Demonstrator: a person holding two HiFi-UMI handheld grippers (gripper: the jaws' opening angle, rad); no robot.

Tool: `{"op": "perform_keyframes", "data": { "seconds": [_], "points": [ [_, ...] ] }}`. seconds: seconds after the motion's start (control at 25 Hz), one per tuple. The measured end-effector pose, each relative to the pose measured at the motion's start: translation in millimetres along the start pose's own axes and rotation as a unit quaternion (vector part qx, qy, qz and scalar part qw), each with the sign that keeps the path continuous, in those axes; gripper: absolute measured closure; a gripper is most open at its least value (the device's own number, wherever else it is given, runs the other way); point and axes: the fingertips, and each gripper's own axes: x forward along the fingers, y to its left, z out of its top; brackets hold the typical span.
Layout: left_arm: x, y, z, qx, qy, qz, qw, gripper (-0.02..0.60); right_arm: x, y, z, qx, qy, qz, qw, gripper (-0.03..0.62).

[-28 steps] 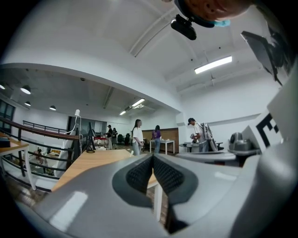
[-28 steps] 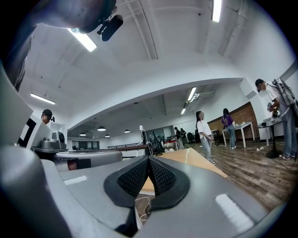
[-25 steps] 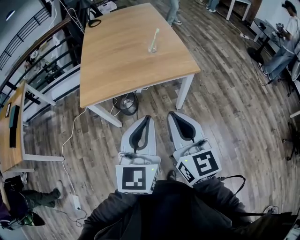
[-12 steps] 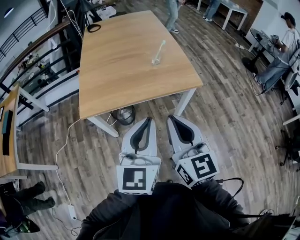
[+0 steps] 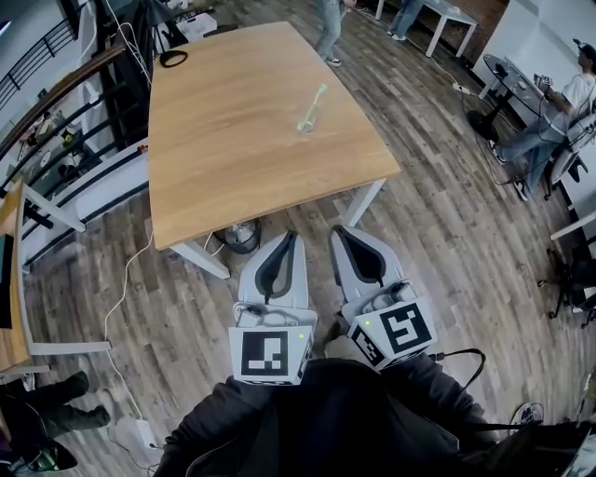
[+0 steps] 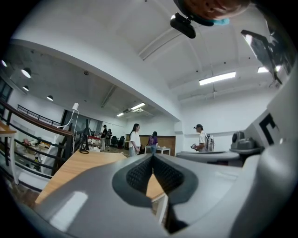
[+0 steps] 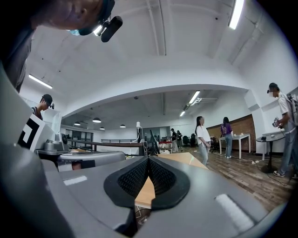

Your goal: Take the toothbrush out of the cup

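A clear cup [image 5: 304, 123] stands on the wooden table [image 5: 223, 140], right of its middle. A pale toothbrush [image 5: 316, 99] leans out of the cup toward the far right. My left gripper [image 5: 296, 236] and right gripper [image 5: 340, 230] are side by side above the floor, short of the table's near edge, and both point at the table. In the left gripper view the left gripper [image 6: 152, 157] has its pads together with nothing in them. The right gripper [image 7: 148, 159] is likewise shut and empty in its own view. Neither gripper view shows the cup.
A black ring [image 5: 170, 58] lies at the table's far left corner. A dark round object [image 5: 240, 238] and cables sit under the near edge by a white table leg [image 5: 365, 203]. People stand beyond the table [image 5: 328, 28]; one sits at the right [image 5: 549, 121]. A railing and another desk [image 5: 11, 279] are on the left.
The table and the cup have drawn nearer in the head view. Both grippers keep their place in the frame and stay shut.
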Motion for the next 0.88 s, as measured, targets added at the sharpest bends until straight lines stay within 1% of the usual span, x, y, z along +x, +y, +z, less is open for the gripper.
{"op": "perform_keyframes", "data": {
  "seconds": [0.12,0.4,0.52,0.68,0.88],
  "points": [
    [4.9,1.3,-8.2,-0.004,0.014,-0.003,0.9999,0.574,3.5,-4.6,-4.1,0.002,0.006,-0.005,1.0,0.594],
    [19.8,-0.8,-16.6,-0.003,0.032,-0.005,0.9995,0.574,11.8,-21.2,-12.4,0.017,0.012,-0.011,1.0,0.594],
    [26.4,2.4,-21.7,0.007,0.032,-0.001,0.9995,0.574,17.5,-25.3,-19.6,0.024,0.013,-0.009,1.0,0.594],
    [36.7,0.4,-32.0,0.012,0.048,-0.003,0.9988,0.574,22.5,-34.0,-29.4,0.038,0.018,-0.008,0.999,0.594],
    [52.9,-9.4,-36.6,0.017,0.065,-0.004,0.9977,0.574,26.8,-50.9,-32.4,0.054,0.014,-0.005,0.998,0.594]
  ]
}}
